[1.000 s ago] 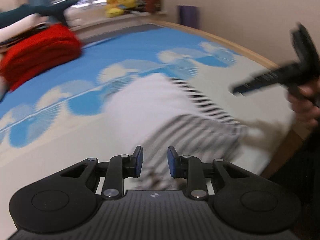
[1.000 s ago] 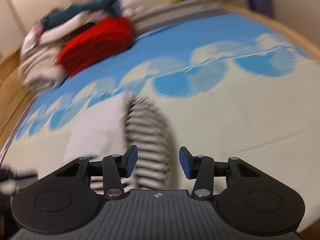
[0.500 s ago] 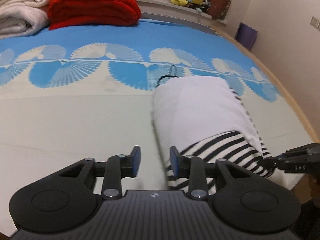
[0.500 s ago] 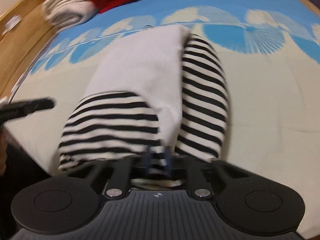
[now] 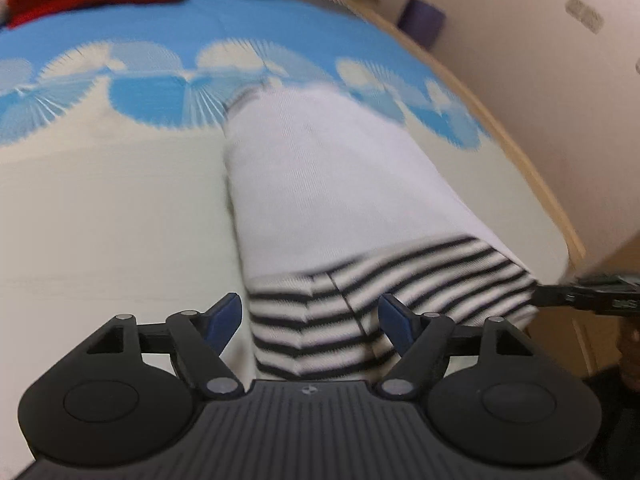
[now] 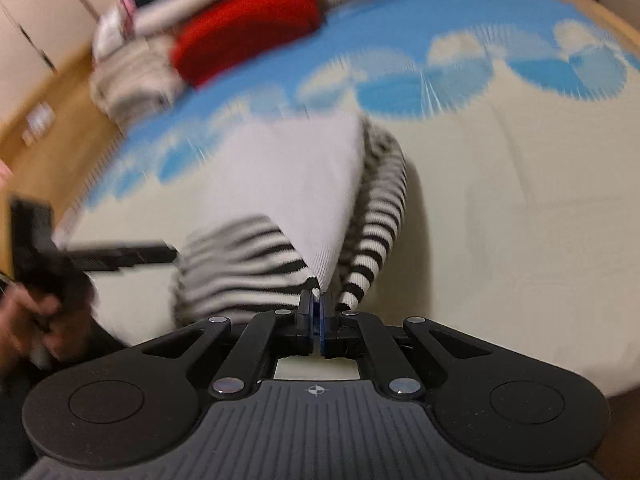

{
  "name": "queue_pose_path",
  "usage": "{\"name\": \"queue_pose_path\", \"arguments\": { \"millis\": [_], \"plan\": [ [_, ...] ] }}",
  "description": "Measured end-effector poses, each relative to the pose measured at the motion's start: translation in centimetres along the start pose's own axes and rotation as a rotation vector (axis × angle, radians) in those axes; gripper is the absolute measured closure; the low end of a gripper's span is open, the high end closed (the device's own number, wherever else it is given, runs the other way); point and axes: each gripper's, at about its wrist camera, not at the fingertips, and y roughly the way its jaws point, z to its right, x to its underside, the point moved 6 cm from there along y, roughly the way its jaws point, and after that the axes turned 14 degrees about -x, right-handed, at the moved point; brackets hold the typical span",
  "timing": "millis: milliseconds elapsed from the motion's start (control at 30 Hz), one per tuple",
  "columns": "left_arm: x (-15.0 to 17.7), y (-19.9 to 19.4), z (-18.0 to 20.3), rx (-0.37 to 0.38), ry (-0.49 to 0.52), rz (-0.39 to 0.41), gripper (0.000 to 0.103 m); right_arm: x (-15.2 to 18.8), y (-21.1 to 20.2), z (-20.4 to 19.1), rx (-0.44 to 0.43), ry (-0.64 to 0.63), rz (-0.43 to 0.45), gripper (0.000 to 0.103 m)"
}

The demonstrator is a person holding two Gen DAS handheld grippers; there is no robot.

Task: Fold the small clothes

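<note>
- Striped garment (image 5: 360, 208): lies on the bed sheet (image 5: 112, 216), long axis running away from both grippers.
- Left gripper (image 5: 310, 316): jaws just widened, straddling the near hem, unclamped.
- Right gripper (image 6: 316, 304): pinched tight on the hem's other corner.

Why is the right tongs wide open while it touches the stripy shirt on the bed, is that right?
Not quite: the right tongs is shut, pinching the stripy shirt edge on the bed. The right wrist view shows it.
</note>
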Motion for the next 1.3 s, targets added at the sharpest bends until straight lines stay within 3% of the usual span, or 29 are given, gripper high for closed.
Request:
{"name": "queue_pose_path", "arguments": {
  "millis": [133,267,367,433,500,567,767,867,967,1000,1033,1133,1300],
  "plan": [
    [2.0,2.7,0.3,-0.136,0.105,-0.082,0.018,1.0,4.0,0.9,0.098,-0.01,-0.135,0.101],
    [2.8,3.7,-0.4,-0.117,0.032,-0.159,0.017,1.4,7.6,0.5,0.201,-0.076,-0.24,0.101],
    [2.6,2.9,-0.5,-0.1,0.029,-0.156,0.018,0.4,7.3,0.5,0.213,-0.076,-0.172,0.098],
    [2.4,2.2,-0.7,-0.074,0.02,-0.154,0.018,-1.1,5.8,0.6,0.218,-0.068,-0.052,0.077],
    [1.6,1.5,-1.2,-0.06,-0.011,-0.137,0.018,-2.9,3.5,0.9,0.225,-0.027,0.139,0.058],
    [0.7,0.6,-1.6,-0.038,-0.054,-0.118,0.018,-4.1,2.3,1.3,0.196,0.022,0.256,0.053],
    [-3.9,0.1,-3.3,0.018,-0.197,-0.088,0.016,-6.1,5.5,2.8,0.11,0.167,0.229,0.05],
    [-6.5,1.7,-4.8,0.023,-0.294,-0.084,0.014,-6.8,7.6,2.6,0.073,0.194,0.188,0.05],
    [-8.2,4.2,-5.6,0.082,-0.363,-0.104,0.01,-7.0,9.1,2.4,0.058,0.192,0.14,0.052],
    [-8.3,5.4,-5.9,0.108,-0.401,-0.127,0.01,-6.9,9.6,2.3,0.055,0.185,0.117,0.072],
    [-8.4,6.4,-6.1,0.125,-0.431,-0.147,0.01,-6.7,9.9,2.2,0.049,0.172,0.099,0.1],
    [-8.3,8.8,-6.1,0.139,-0.47,-0.195,0.009,-6.4,10.0,2.4,0.1,0.123,0.084,0.102],
    [-8.6,11.5,-4.9,0.175,-0.445,-0.214,0.002,-5.6,9.8,4.5,0.179,0.202,0.065,0.102]
  ]
}}
